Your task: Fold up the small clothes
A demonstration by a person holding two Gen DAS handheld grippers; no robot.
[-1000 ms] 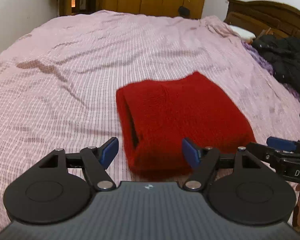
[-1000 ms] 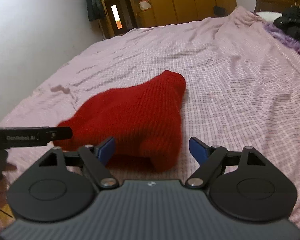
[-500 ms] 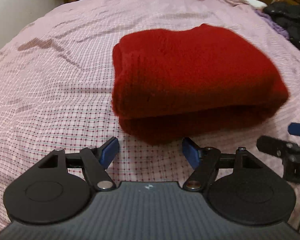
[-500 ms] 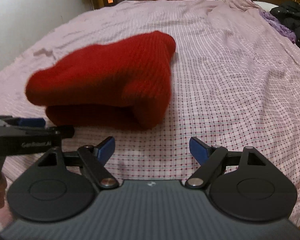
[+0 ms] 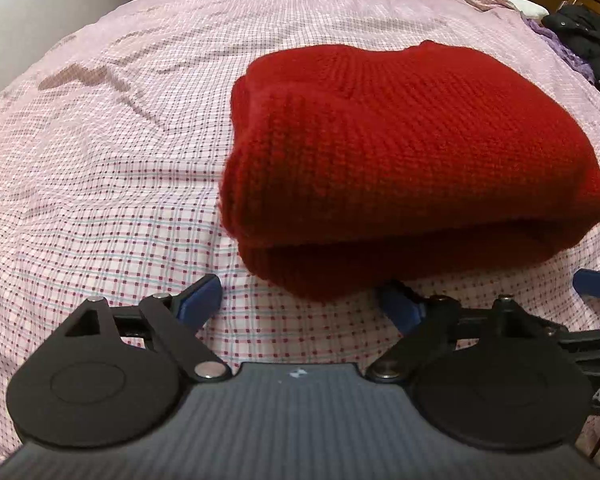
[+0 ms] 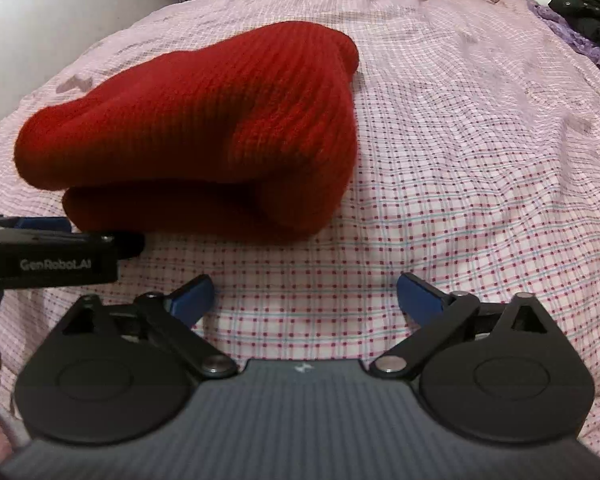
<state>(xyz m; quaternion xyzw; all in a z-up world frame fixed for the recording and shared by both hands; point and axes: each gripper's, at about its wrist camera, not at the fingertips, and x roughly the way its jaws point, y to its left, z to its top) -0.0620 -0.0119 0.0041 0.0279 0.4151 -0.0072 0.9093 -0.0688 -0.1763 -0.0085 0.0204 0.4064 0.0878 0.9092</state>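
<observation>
Fingers [image 5: 202, 300] of the left gripper [image 5: 300, 300] and the right gripper [image 6: 304, 294] have just spread wide, empty. Red knit garment [image 5: 400, 152] lies doubled on the bed [image 5: 100, 160]: soft, thick, probably light. Pinch both layers at near edge.

1. Soft, even indoor light falls on the checked bedsheet [image 5: 100, 184]; no glare.
2. The red knit [image 5: 400, 152] casts a dark shadow under its near fold.
3. Both views are sharp in the middle.
4. Fisheye bends the far edges; corners darken.
</observation>
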